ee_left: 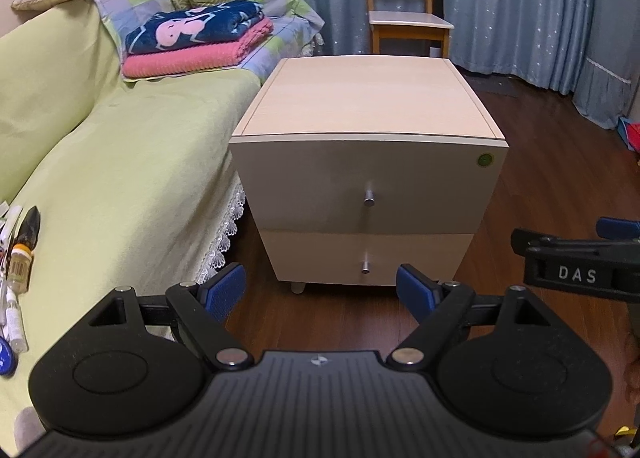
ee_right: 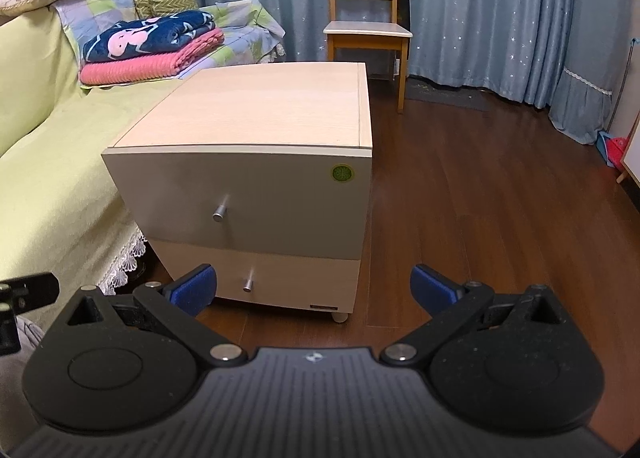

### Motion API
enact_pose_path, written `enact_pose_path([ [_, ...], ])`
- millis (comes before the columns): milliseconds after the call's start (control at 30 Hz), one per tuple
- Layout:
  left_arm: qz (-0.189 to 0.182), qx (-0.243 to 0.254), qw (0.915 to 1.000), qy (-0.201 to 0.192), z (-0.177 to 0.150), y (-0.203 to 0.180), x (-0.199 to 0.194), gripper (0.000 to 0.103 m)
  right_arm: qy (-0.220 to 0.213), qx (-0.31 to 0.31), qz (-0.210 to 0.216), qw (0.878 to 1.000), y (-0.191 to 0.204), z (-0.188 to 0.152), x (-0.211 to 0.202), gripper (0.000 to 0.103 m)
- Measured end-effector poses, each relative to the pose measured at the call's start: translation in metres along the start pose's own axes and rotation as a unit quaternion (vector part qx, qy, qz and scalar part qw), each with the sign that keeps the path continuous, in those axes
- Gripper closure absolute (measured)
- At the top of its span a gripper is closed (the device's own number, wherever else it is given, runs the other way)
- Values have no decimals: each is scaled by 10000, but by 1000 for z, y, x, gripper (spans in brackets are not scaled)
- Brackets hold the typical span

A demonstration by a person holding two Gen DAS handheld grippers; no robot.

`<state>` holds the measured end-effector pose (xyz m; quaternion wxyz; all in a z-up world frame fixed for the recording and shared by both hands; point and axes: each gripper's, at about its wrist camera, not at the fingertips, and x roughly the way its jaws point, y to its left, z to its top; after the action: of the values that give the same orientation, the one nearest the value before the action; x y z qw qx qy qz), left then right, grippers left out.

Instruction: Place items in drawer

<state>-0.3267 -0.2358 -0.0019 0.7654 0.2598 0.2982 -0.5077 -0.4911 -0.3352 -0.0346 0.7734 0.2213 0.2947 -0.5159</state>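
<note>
Here both grippers hang above the wooden floor (ee_right: 500,193) in front of a pale two-drawer nightstand (ee_left: 366,113), and neither one touches it. The left gripper (ee_left: 320,292) has its blue-padded fingers spread wide with nothing between them; past the gap its camera looks straight at the cabinet front. The right gripper (ee_right: 314,288) is likewise spread and empty, and stands a little to the right of the cabinet, so the nightstand sits left of centre in its view. Both drawers are pushed in: the upper drawer (ee_left: 372,185) carries a small metal knob (ee_left: 369,197) and a round green sticker (ee_left: 485,160) at its top right corner, and the lower drawer (ee_left: 366,258) has its own knob (ee_left: 365,266). The items to be stored lie on the green-covered sofa (ee_left: 128,177), at the far left edge of the left wrist view: a small bottle (ee_left: 20,264), a dark object (ee_left: 30,225) and some white tubes (ee_left: 12,318), too cropped to name further. Farther back on the sofa lie folded blankets (ee_left: 196,39). A wooden chair (ee_right: 364,13) stands before blue curtains (ee_right: 480,9).
</note>
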Motion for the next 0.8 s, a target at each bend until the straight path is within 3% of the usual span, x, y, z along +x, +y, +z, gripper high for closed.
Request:
enact_pose_path([
  [800,-198,231,9988,380,63,8,75,19,369,366,-258,9983,9,43,58,1],
])
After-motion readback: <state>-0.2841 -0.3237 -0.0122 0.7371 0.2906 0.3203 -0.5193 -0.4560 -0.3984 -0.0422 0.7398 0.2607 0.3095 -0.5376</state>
